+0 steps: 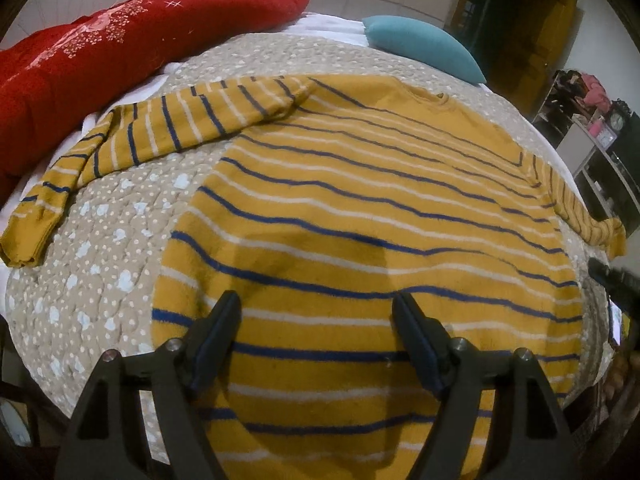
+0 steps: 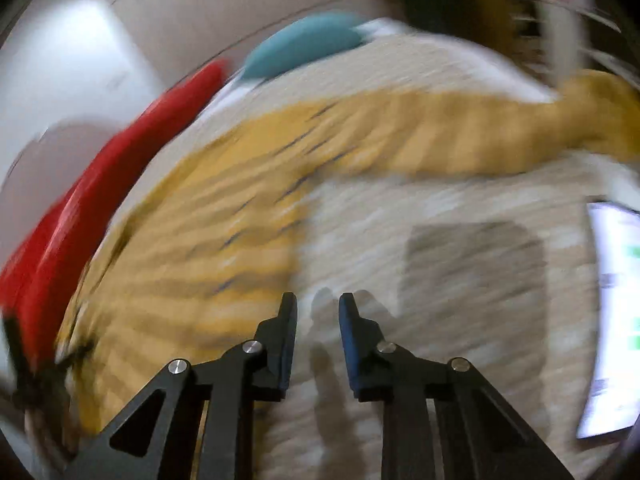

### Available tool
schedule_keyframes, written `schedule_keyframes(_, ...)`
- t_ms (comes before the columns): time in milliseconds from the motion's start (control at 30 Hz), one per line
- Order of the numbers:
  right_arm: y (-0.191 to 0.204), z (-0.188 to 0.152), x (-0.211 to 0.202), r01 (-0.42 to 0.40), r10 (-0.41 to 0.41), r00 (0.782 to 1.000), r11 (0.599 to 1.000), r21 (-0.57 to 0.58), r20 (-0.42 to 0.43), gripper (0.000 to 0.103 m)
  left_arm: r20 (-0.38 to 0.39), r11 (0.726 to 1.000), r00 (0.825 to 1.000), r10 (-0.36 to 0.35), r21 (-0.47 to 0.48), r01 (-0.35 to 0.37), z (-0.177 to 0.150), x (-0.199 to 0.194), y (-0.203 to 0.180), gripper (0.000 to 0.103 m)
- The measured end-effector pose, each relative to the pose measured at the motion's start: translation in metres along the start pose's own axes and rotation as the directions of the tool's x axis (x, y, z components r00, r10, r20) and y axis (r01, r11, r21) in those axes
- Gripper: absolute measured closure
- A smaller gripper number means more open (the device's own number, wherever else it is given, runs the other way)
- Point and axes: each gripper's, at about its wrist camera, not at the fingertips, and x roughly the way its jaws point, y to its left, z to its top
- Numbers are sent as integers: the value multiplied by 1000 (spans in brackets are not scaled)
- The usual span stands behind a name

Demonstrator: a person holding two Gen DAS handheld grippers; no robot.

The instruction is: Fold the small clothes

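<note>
A mustard sweater [image 1: 360, 200] with navy and white stripes lies flat, front down, on a beige dotted bedspread [image 1: 100, 260], both sleeves spread out. My left gripper [image 1: 316, 296] hovers over the sweater's lower part, open wide, with nothing pinched between its fingers. The right wrist view is blurred. There the sweater [image 2: 200, 240] lies to the left and its sleeve [image 2: 480, 136] stretches to the right. My right gripper [image 2: 318, 296] is above bare bedspread [image 2: 440, 220] just right of the sweater's side edge, its jaws a narrow gap apart and holding nothing.
A red patterned pillow [image 1: 120, 48] lies along the bed's far left and a teal cushion [image 1: 424, 44] at the far end. A lit phone screen [image 2: 616, 320] rests on the bedspread at the right. Shelves [image 1: 592, 140] stand beyond the bed's right edge.
</note>
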Motion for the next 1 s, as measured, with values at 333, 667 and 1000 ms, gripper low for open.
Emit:
schedule_keyframes(333,-153,80,-57,91,-196,961,893,441,198,52,-2,999,999,-34,3,34,-3,-6,-8,26)
schedule_keyframes(667,-200,126,-9,249,-246,967,839,483,-70,54,-14,1000,1000,-23,16,23,-1,-1,-18,26)
schedule_keyframes(1000,-208,162,5,35,-89,991,889,457,98,52,-6,1000,1000,-27,-2,27,-1,-12,-12,26)
